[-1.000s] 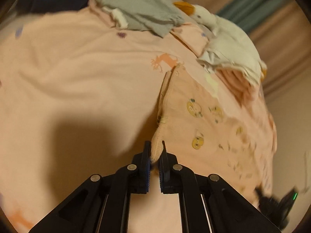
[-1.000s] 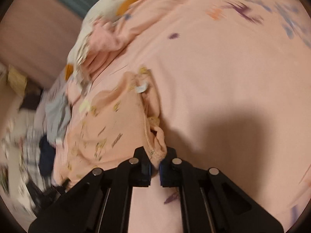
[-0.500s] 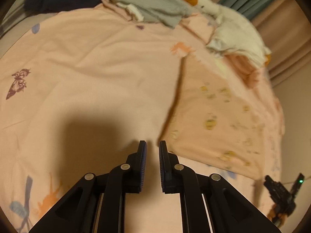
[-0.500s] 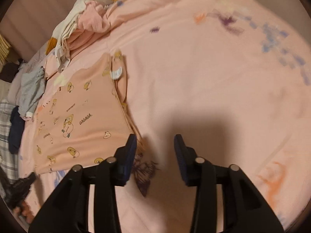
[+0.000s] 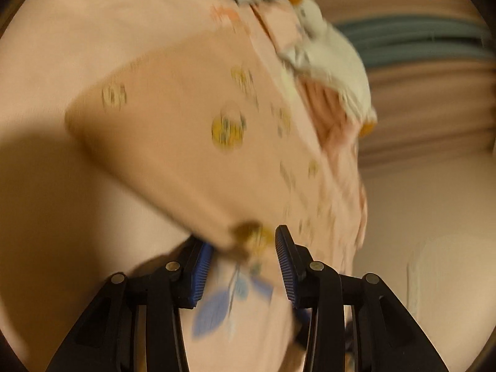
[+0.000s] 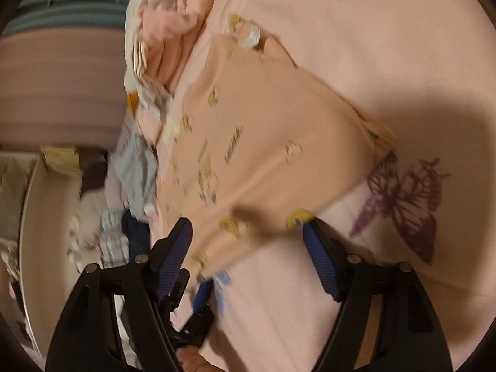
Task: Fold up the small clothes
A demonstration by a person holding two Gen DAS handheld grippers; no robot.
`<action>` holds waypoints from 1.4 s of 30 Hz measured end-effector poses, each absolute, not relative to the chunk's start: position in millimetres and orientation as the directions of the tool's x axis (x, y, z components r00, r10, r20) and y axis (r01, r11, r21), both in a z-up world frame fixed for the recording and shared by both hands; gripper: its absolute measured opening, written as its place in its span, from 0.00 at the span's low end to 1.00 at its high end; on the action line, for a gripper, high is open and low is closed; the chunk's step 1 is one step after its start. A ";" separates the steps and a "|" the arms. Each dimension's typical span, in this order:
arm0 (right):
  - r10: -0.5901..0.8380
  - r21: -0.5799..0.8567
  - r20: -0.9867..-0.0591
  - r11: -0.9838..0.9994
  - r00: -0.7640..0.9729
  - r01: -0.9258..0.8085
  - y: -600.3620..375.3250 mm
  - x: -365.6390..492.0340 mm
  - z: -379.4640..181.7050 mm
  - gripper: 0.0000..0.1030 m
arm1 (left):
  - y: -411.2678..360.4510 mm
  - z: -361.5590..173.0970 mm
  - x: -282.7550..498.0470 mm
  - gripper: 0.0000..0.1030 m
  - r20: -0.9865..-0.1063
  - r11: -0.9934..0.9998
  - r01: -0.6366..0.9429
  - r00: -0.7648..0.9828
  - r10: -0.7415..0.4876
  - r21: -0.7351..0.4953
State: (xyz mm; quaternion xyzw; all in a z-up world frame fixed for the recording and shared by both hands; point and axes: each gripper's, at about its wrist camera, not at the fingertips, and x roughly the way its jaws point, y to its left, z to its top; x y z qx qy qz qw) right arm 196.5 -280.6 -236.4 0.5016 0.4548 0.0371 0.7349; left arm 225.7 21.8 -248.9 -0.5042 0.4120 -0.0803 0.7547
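My left tool [image 5: 245, 245] and right tool [image 6: 248, 232] are both opening, pads clear of the cloth, each straddling the near hem of the peach printed garment [image 5: 192, 130], which lies flat on the bed. If I close while the view is this blurred, I judge I could pinch the pink bedsheet [image 6: 387, 46] along with the hem, or catch one layer only and skew the fold. Beyond sit a heap of other clothes [image 6: 155, 40] and a teal curtain [image 5: 418, 37].
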 end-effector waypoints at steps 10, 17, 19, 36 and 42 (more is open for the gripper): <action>0.492 0.827 -0.562 0.338 0.664 0.449 -288.2 251.5 -245.2 0.69 | 41.1 -250.7 267.0 0.38 -0.532 0.400 -0.374 0.726 -0.435 -0.837; 0.435 0.759 -0.639 0.493 0.635 0.426 -280.5 284.8 -252.9 0.14 | 31.0 -240.0 279.8 0.14 -0.664 0.587 -0.429 0.698 -0.267 -0.687; 0.492 0.791 -0.606 0.456 0.625 0.407 -287.9 281.7 -253.4 0.12 | 29.2 -227.7 270.7 0.11 -0.661 0.641 -0.393 0.709 -0.246 -0.659; 0.478 0.697 -0.692 0.638 0.541 0.328 -341.3 56.2 -228.1 0.14 | 41.9 -239.5 61.0 0.14 -0.663 0.608 -0.342 0.605 -0.440 -0.716; 0.065 0.389 -0.833 0.775 0.550 0.498 -378.2 3.2 -194.9 0.15 | 86.1 -197.8 19.0 0.14 -0.773 0.693 -0.515 0.627 -0.097 -0.504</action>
